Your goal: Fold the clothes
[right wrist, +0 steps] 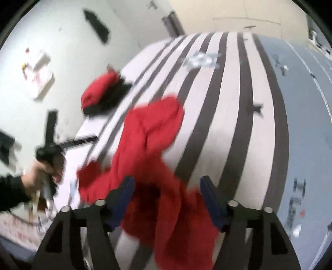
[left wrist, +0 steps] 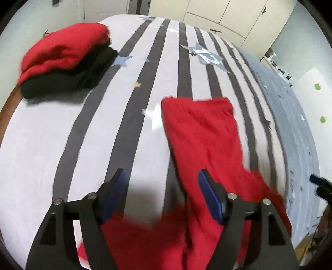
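A red garment (left wrist: 199, 133) lies unfolded along the striped bed cover (left wrist: 124, 116), running from mid-bed toward me and bunching under both tools. My left gripper (left wrist: 162, 182) hovers open over its near end; the cloth passes under the right blue pad (left wrist: 209, 197). In the right wrist view the same red garment (right wrist: 151, 133) is blurred and rumpled. My right gripper (right wrist: 167, 187) stands open above it, with cloth showing between the wide-apart fingers. The left gripper (right wrist: 49, 149) appears at the left, held by a hand (right wrist: 37, 176). The right gripper's tip (left wrist: 319, 184) peeks in at the right edge.
A folded red piece on a folded black one forms a stack (left wrist: 66, 54) at the bed's far left corner, seen also as the stack (right wrist: 101, 91). Cupboard doors (left wrist: 217, 12) stand beyond the bed. A wooden bed edge (left wrist: 8, 108) runs along the left.
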A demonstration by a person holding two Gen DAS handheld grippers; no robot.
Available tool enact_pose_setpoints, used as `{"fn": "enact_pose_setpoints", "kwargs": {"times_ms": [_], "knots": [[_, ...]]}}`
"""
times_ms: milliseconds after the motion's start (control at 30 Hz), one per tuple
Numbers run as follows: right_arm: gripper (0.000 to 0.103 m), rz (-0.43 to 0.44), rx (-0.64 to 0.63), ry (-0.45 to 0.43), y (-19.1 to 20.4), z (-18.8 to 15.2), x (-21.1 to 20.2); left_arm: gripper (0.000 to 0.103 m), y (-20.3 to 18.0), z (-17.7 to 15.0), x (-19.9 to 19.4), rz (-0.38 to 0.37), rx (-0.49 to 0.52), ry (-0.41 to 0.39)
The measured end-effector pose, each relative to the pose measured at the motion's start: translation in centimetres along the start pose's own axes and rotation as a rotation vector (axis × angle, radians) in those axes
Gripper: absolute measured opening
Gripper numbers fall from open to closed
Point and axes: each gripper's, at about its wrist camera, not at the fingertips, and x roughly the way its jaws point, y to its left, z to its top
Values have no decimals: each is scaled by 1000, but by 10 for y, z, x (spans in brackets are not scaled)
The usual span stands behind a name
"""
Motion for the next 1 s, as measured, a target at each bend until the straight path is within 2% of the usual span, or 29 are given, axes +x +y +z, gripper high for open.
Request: {"fn": "enact_pose_setpoints", "kwargs": {"times_ms": [133, 233, 333, 367, 400, 433, 500, 567, 600, 633, 667, 700, 800, 933, 1000], "knots": [[69, -80, 2, -26, -10, 54, 56, 69, -17, 61, 66, -16, -40, 58], [69, -57, 71, 9, -26, 84, 114, 69, -29, 103, 97, 24, -25, 78], [69, -72, 108, 21, -36, 107, 166, 69, -31, 113, 121, 11, -5, 85], [69, -57, 113, 22, -36, 108, 172, 64, -34, 112, 121, -4, 20, 61], [69, -42, 119, 23, -36, 110, 178, 37, -37, 112, 119, -21, 47, 33], [69, -27, 124, 25, -36, 112, 184, 25, -42, 110, 118, -62, 79, 22], [69, 2, 134, 28, -36, 115, 197, 12, -48, 103, 104, -84, 118, -23], [68, 32, 144, 31, -36, 118, 209, 12, -54, 93, 83, -135, 139, -65], [62, 47, 149, 32, -36, 120, 215, 12, -57, 88, 72, -162, 149, -86], [43, 77, 138, 31, -33, 121, 212, 12, -59, 83, 61, -190, 159, -106], [30, 89, 108, 47, -28, 119, 211, 12, -62, 77, 50, -217, 169, -127], [9, 100, 78, 63, -22, 117, 211, 12, -69, 67, 36, -233, 197, -143], [8, 127, 23, 16, -8, 100, 182, 12, -93, 50, 11, -246, 314, -177], [8, 151, 12, 8, -9, 60, 141, 12, -124, 5, -1, -265, 479, -167], [8, 138, 35, 20, -13, 35, 122, 12, -131, -6, 4, -286, 505, -143]]}}
